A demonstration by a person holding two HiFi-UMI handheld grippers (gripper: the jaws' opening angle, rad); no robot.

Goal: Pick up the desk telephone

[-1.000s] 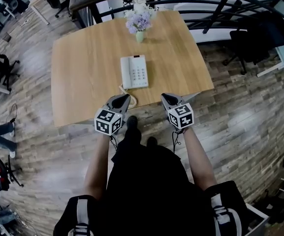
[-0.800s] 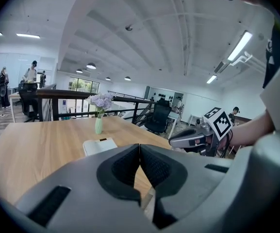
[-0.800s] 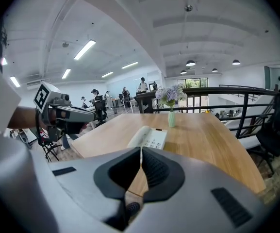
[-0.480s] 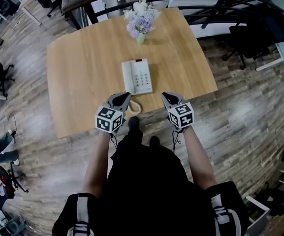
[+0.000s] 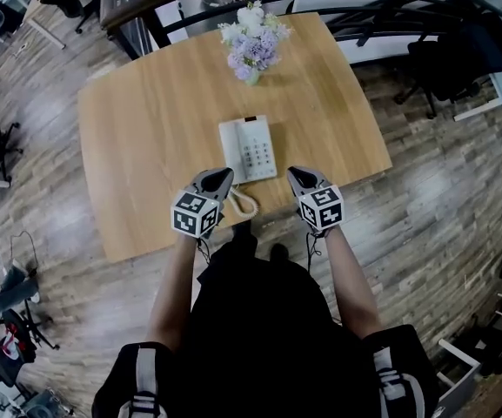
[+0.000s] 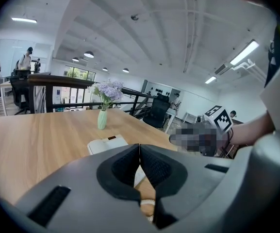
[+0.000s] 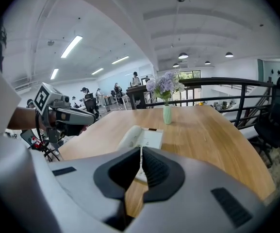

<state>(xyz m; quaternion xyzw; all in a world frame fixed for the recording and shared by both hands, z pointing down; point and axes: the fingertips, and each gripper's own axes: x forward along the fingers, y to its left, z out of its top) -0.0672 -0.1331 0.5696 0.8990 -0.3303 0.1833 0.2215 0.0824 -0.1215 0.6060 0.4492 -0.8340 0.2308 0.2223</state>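
Hovering the left claw [image 5: 223, 174] and right claw [image 5: 293, 174] over the near edge of the desk [image 5: 137, 138], each with jaws pressed together on nothing. Seeing the telephone [image 5: 249, 150] lying flat just ahead between them, its coiled cord [image 5: 244, 204] curling beside the left claw, a vase of flowers [image 5: 252, 49] standing beyond.

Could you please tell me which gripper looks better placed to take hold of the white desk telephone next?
Probably the left gripper: its shut tips sit beside the near corner of the white desk telephone, on its handset side. The right gripper, also shut, stands off past the keypad edge.
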